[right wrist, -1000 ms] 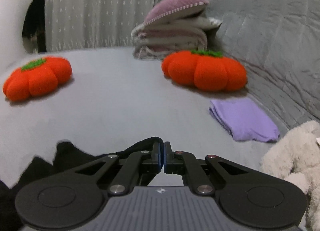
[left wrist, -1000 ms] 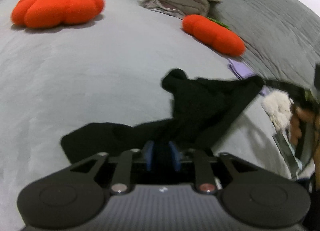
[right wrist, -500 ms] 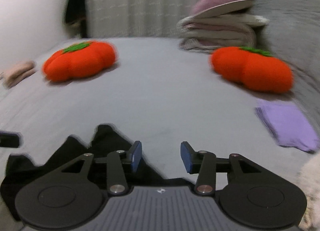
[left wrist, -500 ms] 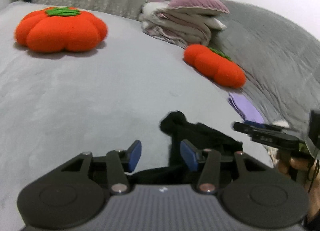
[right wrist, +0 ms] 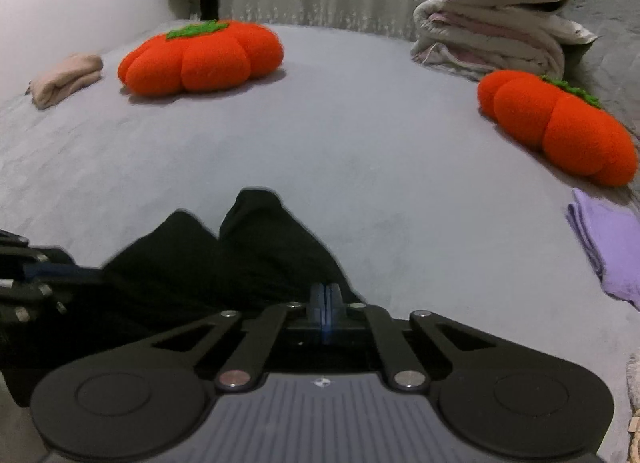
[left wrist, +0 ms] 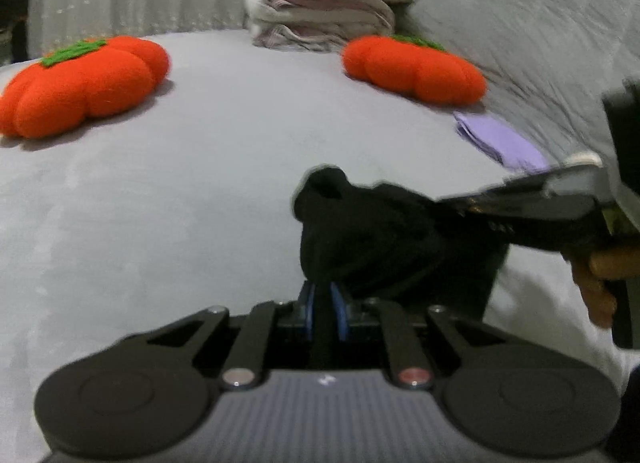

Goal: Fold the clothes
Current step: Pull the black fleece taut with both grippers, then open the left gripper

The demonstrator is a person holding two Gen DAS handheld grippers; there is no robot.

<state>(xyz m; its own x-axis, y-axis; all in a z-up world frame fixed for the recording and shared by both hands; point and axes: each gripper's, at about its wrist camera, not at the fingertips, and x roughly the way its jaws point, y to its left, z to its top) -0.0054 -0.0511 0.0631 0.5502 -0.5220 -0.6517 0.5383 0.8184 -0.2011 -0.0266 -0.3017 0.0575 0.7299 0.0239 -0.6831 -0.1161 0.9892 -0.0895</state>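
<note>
A black garment [left wrist: 380, 239] lies bunched on the grey bed [left wrist: 200, 183]. In the left wrist view my left gripper [left wrist: 324, 307] is shut, with a fold of the black cloth pinched between its blue pads. My right gripper [left wrist: 520, 211] reaches in from the right, its tip buried in the same cloth, and a hand [left wrist: 600, 283] holds it. In the right wrist view the black garment [right wrist: 240, 259] spreads to the left, and my right gripper [right wrist: 325, 299] is shut on its near right edge. The left gripper [right wrist: 32, 275] shows at the left border.
Two orange pumpkin cushions [right wrist: 200, 59] [right wrist: 560, 127] sit at the back left and right. A stack of folded blankets [right wrist: 496, 35] stands behind. A folded purple cloth [right wrist: 608, 243] lies at the right, and a folded beige cloth [right wrist: 64, 79] at the far left.
Both grippers held the garment a second ago, stood open half a second ago, and are now shut on the black cloth again at new spots.
</note>
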